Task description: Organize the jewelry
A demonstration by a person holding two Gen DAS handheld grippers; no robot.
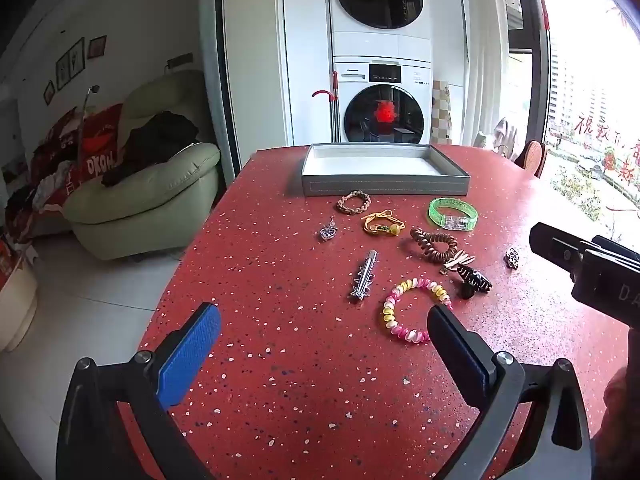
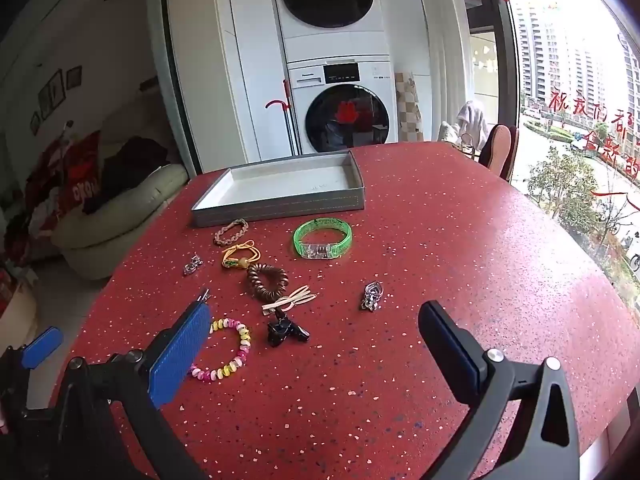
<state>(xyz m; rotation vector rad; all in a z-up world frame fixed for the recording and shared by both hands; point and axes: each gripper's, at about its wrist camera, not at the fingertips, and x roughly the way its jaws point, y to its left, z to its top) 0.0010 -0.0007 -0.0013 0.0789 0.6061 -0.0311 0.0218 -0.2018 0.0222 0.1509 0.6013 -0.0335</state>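
A shallow grey tray (image 1: 384, 187) (image 2: 280, 207) with a white inside stands empty at the far side of the red table. Jewelry lies in front of it: a braided bracelet (image 1: 354, 201), a green bangle (image 1: 453, 213) (image 2: 322, 238), a yellow cord piece (image 1: 382, 222), a silver pendant (image 1: 328, 230), a brown coil tie (image 1: 434, 244) (image 2: 267, 280), a spiked silver clip (image 1: 363, 278), a pink-yellow bracelet (image 1: 414, 314) (image 2: 228, 350), a black claw clip (image 1: 474, 280) (image 2: 286, 330), a silver charm (image 2: 372, 296). My left gripper (image 1: 324, 332) is open above the table's near part. My right gripper (image 2: 316, 336) is open, empty.
The red speckled table (image 1: 280, 380) curves away at left and right edges. A green armchair (image 1: 152, 188) stands left of it, stacked washing machines (image 1: 380, 92) behind, a chair back (image 2: 500, 152) and a window at right.
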